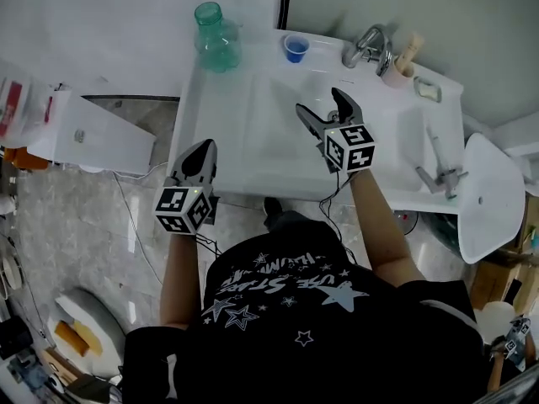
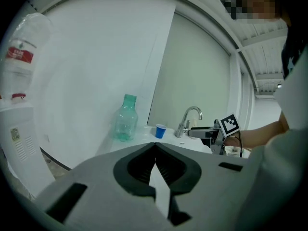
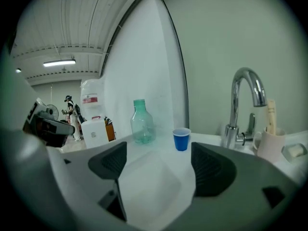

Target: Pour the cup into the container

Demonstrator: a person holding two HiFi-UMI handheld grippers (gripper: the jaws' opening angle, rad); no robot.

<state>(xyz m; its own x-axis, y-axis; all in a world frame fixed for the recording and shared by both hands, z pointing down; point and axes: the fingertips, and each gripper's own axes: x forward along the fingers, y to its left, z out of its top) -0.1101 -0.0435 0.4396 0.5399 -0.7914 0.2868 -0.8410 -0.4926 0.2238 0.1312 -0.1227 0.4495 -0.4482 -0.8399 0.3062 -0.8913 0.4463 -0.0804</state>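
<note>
Right claw point(image 1: 320, 101) open, empty, over the sink basin point(image 1: 253, 133). Left claw point(image 1: 200, 148) closed, nothing in it, at the sink's left front edge. Blue cup point(image 1: 296, 48) upright on back ledge, between green bottle point(image 1: 217, 37) and faucet point(image 1: 368, 45), apart from both claws.

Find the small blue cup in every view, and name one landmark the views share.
Head view: blue cup top centre, on the sink ledge, between green bottle and tap.
Left gripper view: blue cup at centre, right of the green bottle.
Right gripper view: blue cup at centre, right of the green bottle.
Shared landmark: the green bottle, left of it everywhere.
</note>
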